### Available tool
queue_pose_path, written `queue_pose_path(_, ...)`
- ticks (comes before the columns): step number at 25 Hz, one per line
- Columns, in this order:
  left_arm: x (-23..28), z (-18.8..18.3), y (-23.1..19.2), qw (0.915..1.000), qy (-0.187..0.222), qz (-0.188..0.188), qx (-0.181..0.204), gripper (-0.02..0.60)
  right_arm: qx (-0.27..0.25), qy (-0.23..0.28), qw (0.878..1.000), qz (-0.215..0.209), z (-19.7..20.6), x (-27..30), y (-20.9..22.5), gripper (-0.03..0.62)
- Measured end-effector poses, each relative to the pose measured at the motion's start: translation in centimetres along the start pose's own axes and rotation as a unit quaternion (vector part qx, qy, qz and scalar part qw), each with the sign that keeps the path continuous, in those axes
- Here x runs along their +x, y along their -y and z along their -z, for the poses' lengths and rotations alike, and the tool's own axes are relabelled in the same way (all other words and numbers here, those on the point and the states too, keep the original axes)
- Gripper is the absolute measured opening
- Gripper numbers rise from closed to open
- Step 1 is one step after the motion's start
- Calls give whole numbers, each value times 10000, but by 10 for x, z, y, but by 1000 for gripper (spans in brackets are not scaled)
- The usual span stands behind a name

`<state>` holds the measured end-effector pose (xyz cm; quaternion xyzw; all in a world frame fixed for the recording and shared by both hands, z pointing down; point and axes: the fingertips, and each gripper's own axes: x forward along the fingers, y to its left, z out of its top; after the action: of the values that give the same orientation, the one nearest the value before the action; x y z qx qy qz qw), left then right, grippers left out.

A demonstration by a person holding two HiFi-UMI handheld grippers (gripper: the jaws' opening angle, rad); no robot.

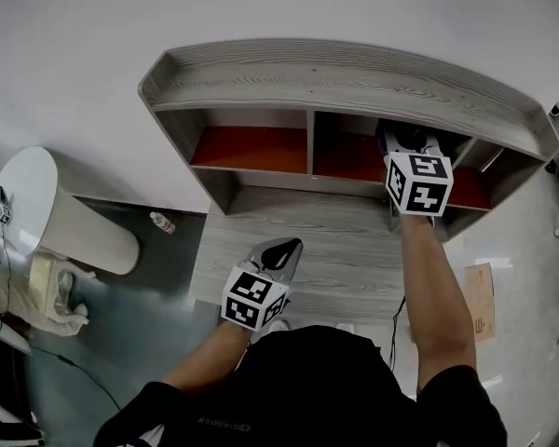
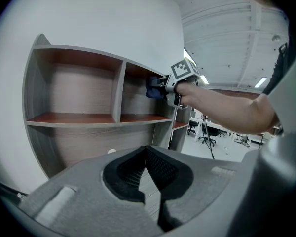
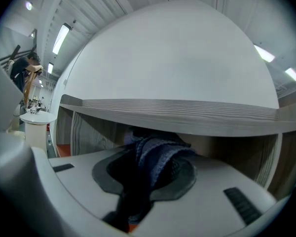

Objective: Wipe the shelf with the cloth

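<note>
Right gripper (image 1: 410, 152): we have it clamped on the blue cloth (image 3: 155, 159), in the right compartment of the shelf (image 1: 354, 80), upper right of centre in the head view
Left gripper (image 1: 278, 254): jaws together, empty, above the tabletop (image 1: 345, 250), lower centre
Risk: the cloth may snag on the divider and slip loose, or we may scrape the board above

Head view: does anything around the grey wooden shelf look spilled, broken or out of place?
Only one thing: a small pale bottle seems to lie on the dark floor, left of the grey wooden shelf. The shelf itself looks straight and unmarked, and the dark blue cloth sits pinched in the right gripper.
</note>
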<state>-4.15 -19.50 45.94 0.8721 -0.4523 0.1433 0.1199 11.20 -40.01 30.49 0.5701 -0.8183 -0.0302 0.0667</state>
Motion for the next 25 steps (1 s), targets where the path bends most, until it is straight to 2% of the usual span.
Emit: queue_pose_path(25, -33, 5, -40, 9993, 119, -331, -131, 8, -87, 120, 9984, -551, -20, 28, -90, 97)
